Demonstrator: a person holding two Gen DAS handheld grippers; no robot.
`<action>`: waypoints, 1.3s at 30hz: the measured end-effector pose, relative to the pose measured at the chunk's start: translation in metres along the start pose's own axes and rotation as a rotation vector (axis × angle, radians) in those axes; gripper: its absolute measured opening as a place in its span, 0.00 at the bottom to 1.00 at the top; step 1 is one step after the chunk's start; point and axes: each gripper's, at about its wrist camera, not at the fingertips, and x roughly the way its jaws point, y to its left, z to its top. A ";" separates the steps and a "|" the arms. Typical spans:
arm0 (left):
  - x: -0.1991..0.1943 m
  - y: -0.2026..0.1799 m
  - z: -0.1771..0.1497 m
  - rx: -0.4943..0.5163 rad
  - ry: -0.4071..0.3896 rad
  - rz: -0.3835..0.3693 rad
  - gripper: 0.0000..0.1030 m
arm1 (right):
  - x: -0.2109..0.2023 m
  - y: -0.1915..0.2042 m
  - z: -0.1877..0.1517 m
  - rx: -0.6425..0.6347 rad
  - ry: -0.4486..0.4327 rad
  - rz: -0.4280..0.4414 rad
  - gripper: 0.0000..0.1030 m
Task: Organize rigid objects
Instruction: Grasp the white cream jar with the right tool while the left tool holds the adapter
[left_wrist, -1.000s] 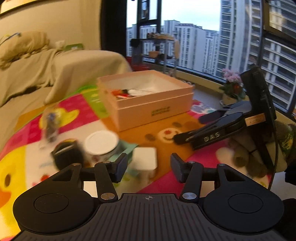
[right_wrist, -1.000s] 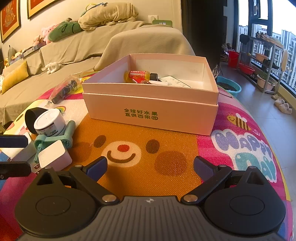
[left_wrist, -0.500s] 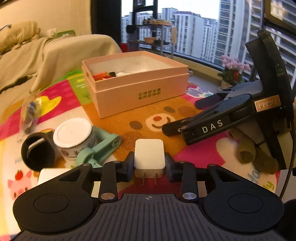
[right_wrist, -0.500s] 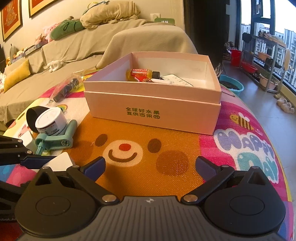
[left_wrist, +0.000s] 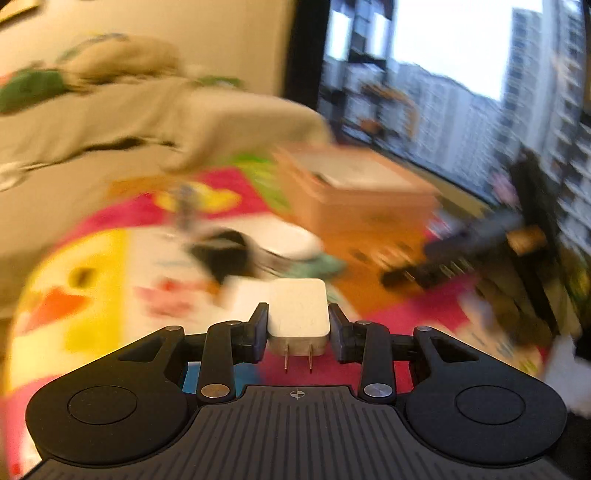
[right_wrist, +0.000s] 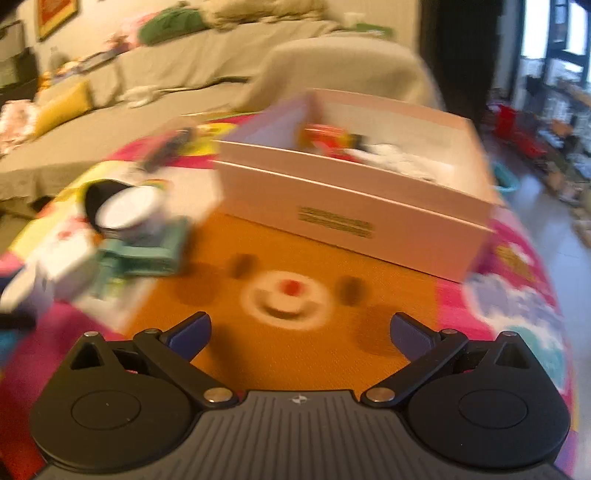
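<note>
My left gripper (left_wrist: 297, 328) is shut on a white plug adapter (left_wrist: 298, 312), prongs toward the camera, held above the colourful mat. The pink open box (left_wrist: 362, 199) lies ahead to the right, blurred; it also shows in the right wrist view (right_wrist: 354, 199) with a bottle and papers inside. My right gripper (right_wrist: 300, 332) is open and empty over the bear face on the mat (right_wrist: 288, 299), in front of the box. A white jar (right_wrist: 129, 210), a black ring (right_wrist: 98, 194) and a teal tool (right_wrist: 147, 247) lie left of the box.
The other gripper (left_wrist: 480, 251) shows dark at the right of the left wrist view. A covered sofa (right_wrist: 184, 74) stands behind the mat. A window with shelves (left_wrist: 443, 92) is at the right. Both views are motion-blurred.
My left gripper closed on the white adapter and lifted it, swinging left. My right gripper moved closer to the box and stayed open.
</note>
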 end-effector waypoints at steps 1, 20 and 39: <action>-0.003 0.011 0.003 -0.040 -0.016 0.032 0.36 | -0.003 0.009 0.004 -0.004 -0.030 0.024 0.99; -0.003 0.035 -0.006 -0.170 -0.009 -0.005 0.36 | -0.025 0.091 0.042 -0.229 -0.154 0.132 0.52; 0.052 -0.056 -0.008 -0.047 0.083 -0.231 0.36 | -0.063 -0.010 -0.066 -0.116 -0.114 -0.092 0.63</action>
